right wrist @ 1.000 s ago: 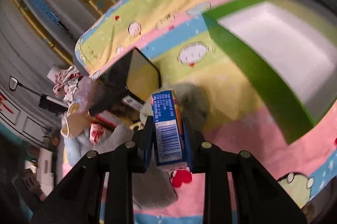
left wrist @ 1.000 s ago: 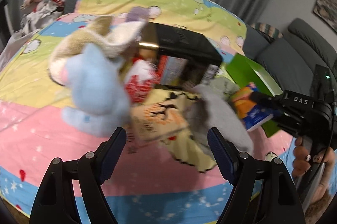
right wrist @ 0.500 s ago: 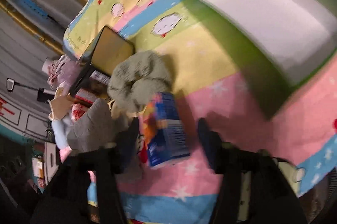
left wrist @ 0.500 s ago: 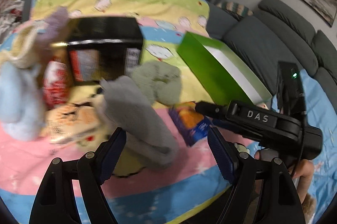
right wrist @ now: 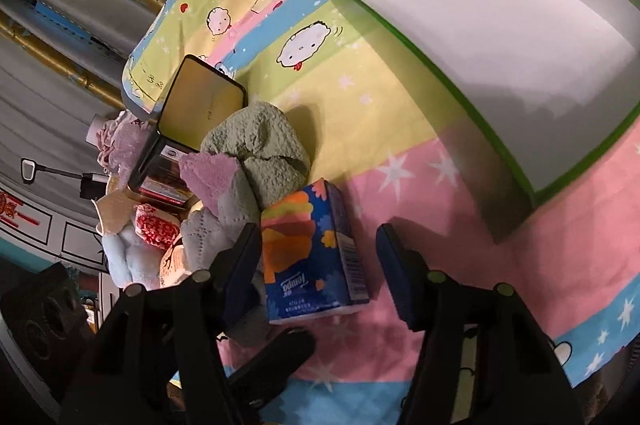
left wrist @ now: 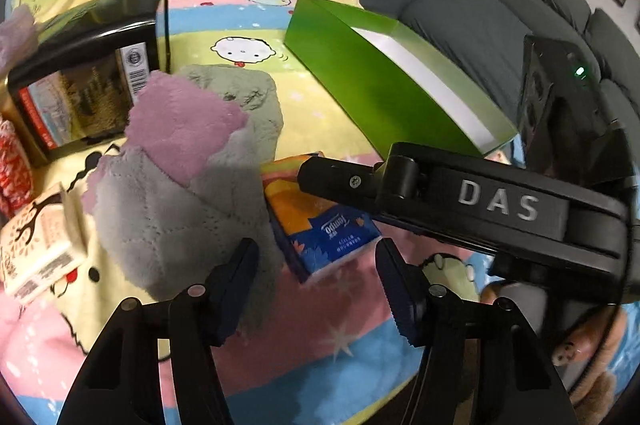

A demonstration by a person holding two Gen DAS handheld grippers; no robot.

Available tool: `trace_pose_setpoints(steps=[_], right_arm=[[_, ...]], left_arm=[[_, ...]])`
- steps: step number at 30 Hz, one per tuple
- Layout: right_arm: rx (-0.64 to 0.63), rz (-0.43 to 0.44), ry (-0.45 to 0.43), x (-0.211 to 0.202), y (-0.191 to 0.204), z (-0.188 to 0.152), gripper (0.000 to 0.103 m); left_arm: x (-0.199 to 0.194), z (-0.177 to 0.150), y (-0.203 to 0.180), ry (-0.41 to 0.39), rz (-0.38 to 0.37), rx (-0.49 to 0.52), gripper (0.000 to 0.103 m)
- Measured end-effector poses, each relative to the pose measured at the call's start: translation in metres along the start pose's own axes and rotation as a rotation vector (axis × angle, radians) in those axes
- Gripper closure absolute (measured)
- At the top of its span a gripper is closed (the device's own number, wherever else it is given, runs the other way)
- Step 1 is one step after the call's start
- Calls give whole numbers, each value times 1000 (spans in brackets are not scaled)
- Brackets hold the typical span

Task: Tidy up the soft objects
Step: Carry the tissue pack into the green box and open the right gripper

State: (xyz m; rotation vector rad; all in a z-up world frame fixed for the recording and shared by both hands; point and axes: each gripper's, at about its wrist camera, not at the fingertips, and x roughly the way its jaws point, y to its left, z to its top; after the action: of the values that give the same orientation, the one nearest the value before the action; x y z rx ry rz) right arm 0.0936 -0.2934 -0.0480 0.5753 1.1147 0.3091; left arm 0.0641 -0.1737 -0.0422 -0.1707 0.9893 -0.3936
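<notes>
A blue and orange tissue pack (right wrist: pixel 308 253) lies flat on the cartoon blanket. My right gripper (right wrist: pixel 318 269) straddles it with jaws closing. Its left finger is close beside the pack and its right finger stands well clear, so the pads do not press. In the left wrist view the same pack (left wrist: pixel 320 225) lies just ahead of my left gripper (left wrist: pixel 318 285). Its jaws are closing too, with only the pack's near corner between the tips. A grey cloth (left wrist: pixel 168 217), a purple cloth (left wrist: pixel 180 129) and a green-grey towel (left wrist: pixel 240 97) are heaped to the left.
An open green box (right wrist: pixel 420 37) with a white inside stands on the right. A black box (left wrist: pixel 88 65) lies on its side at the left. A cream tissue pack (left wrist: pixel 36 245) and plush toys (right wrist: pixel 120 253) are further left. A grey sofa (left wrist: pixel 480 17) sits behind.
My right gripper let go of the tissue pack, which now lies on the blanket. My left gripper swung right, from the plush toys to the pack, and its jaws narrowed.
</notes>
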Motion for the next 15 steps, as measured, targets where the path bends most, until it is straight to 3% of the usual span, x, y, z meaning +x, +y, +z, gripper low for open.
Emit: trace_pose_setpoints(steps=[5,8,11,15], right_arm=[[12,33,24,6,-5,-1,56],[27,58,28,7,-8,-1,57],[44,53,21,5,-11,-1,65],[67,103,-12,-12,-13,0,66]], left_arm=[[5,4,-2,-9,0,14,42],[6,5,-3,-10,-25,21,49],[5,7,-5,-24,-25,20,50],[-3,11,-7,-63,-65,27,50]])
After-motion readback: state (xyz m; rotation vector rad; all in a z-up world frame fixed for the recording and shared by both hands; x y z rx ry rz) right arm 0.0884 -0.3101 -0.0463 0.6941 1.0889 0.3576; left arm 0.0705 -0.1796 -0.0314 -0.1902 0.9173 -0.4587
